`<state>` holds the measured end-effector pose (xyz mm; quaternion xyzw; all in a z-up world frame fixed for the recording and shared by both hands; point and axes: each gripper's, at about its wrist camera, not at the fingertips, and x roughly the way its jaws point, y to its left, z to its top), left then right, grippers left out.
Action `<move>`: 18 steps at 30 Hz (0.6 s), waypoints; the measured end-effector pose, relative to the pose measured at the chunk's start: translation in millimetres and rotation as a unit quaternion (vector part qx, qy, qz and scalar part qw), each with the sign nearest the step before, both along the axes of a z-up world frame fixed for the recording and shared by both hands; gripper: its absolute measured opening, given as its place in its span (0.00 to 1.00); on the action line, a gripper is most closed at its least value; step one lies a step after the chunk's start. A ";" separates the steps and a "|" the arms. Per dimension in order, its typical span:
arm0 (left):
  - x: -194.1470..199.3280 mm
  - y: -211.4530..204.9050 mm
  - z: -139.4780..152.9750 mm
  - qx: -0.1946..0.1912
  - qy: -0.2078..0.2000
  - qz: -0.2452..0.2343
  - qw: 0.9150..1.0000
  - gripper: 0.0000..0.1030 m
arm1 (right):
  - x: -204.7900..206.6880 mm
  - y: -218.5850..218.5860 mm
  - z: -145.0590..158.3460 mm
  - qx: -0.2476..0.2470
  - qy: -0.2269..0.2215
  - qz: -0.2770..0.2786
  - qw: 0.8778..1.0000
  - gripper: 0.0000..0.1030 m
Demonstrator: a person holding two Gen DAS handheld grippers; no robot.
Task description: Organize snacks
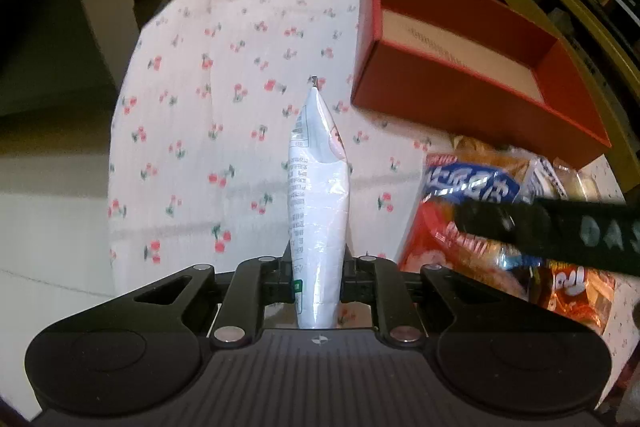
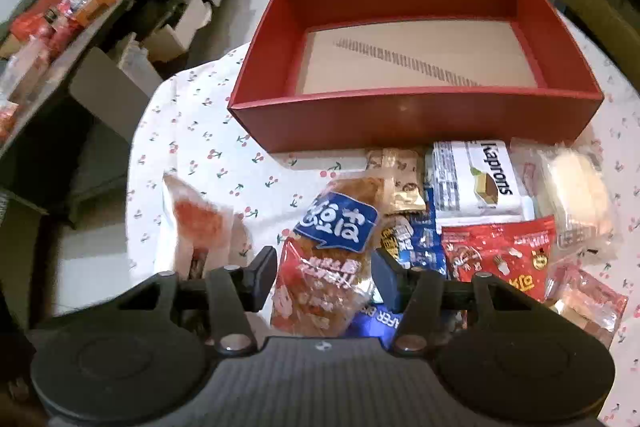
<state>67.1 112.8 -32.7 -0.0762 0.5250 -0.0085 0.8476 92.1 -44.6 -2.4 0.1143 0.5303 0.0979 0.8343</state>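
1. Our left gripper [image 1: 316, 287] is clamped tight on a white snack packet [image 1: 318, 203]. The packet sits edge-on right between the jaws and sticks out ahead of them, over the cherry-print cloth [image 1: 200, 131], with its tip pointing toward the far end of the table.

2. From the right wrist view, that same packet shows up at the left, with its orange-red printed face toward us, well apart from the rest of the pile.

3. Our right gripper [image 2: 324, 277] has an orange bread pack with a blue label [image 2: 324, 259] between its jaws. The jaws stand partly apart, on either side of the pack. Honestly we can't tell if the pads are actually pressing it or just straddling it.

4. The bread pack lies on top of the snack pile, blue label on its far half, lower end running down under the gripper body.

5. Rest of the pile sits just right of the right gripper: a white Kaprons box [image 2: 476, 175], a red snack bag [image 2: 500, 251], a clear-wrapped pale cake [image 2: 576, 195] and a small tan packet [image 2: 400, 179].

6. The red box [image 2: 416, 119] is open and sits just beyond the pile, its near wall touching or almost touching the Kaprons box. Only its tan floor shows inside.
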 end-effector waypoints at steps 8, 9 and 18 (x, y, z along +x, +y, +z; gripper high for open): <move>-6.0 -6.9 -5.9 0.019 0.003 0.002 1.000 0.21 | 2.4 47.0 -14.8 -0.086 0.005 -0.003 0.996 0.58; -5.6 -6.0 -6.2 0.019 0.003 0.004 1.000 0.21 | 3.4 48.0 -15.1 -0.086 0.006 -0.006 0.996 0.58; -7.4 1.6 -6.0 0.001 0.006 0.008 1.000 0.21 | 4.9 57.0 -23.8 -0.164 0.002 0.031 0.986 0.45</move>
